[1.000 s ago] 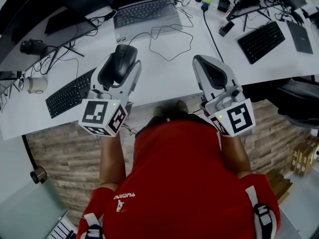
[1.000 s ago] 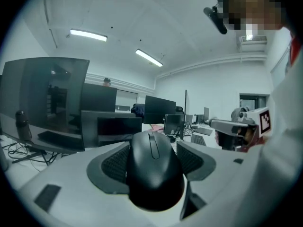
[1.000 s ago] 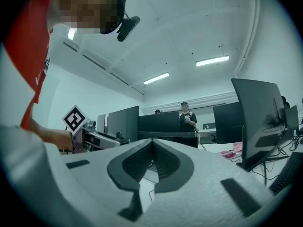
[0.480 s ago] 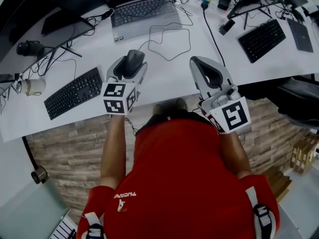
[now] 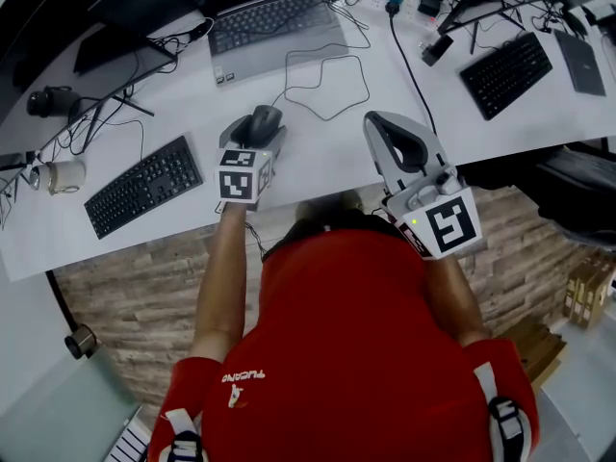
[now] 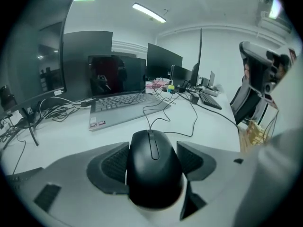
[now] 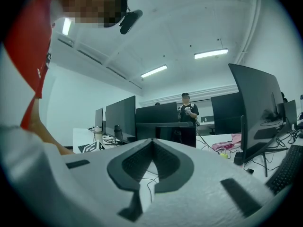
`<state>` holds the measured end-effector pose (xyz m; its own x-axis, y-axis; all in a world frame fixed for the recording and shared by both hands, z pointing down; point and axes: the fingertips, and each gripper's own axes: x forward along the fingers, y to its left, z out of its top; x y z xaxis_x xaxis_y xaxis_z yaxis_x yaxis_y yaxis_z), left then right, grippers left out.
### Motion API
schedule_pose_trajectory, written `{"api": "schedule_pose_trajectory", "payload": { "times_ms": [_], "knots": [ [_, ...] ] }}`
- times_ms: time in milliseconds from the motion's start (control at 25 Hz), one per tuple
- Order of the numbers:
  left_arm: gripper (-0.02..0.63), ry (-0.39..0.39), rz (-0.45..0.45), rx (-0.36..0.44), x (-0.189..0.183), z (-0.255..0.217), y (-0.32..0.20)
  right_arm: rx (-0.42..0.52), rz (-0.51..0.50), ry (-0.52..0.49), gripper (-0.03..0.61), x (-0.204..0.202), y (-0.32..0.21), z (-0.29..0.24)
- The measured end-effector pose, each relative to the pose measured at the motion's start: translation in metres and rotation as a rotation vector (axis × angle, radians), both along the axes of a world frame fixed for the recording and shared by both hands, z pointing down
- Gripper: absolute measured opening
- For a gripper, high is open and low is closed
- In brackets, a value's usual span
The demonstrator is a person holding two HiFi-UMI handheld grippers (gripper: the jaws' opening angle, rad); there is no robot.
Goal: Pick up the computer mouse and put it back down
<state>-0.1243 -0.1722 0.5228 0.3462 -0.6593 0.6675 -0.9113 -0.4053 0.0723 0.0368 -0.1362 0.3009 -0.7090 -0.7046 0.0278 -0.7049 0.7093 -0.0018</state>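
Left claw: my left claw (image 5: 258, 128) is clamped on the black, rounded plastic computer mouse (image 6: 154, 174), one ribbed pad on each flank.
Mouse: it sits squarely between the jaws, nose pointing away from the claw, low over the white desk (image 5: 318, 162); I cannot tell whether it touches.
Done: I judge the pick-up is behind me.
Left: settle the mouse on the desk, open the jaws, back away.
Right claw: my right claw (image 7: 151, 145) is closed on nothing, tilted up, well to the right of the left claw.
Around: thin black mouse cable (image 5: 327, 75) loops ahead of the left claw toward the silver laptop (image 5: 274, 17); black keyboard (image 5: 144, 186) lies to its left.
In the way: nothing under the claw that I can see; only the slack cable could snag.
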Motion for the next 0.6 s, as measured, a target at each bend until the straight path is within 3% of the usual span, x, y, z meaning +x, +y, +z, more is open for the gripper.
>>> {"api": "schedule_pose_trajectory", "payload": {
  "times_ms": [400,600],
  "knots": [
    [0.307,-0.055,0.025,-0.108,-0.001,0.031,0.001,-0.018,0.015,-0.001,0.003,0.005,-0.006,0.007],
    [0.307,-0.066,0.033,-0.122,-0.001,0.033,0.001,-0.025,0.016,-0.001,0.003,0.005,-0.009,0.011]
  ]
}}
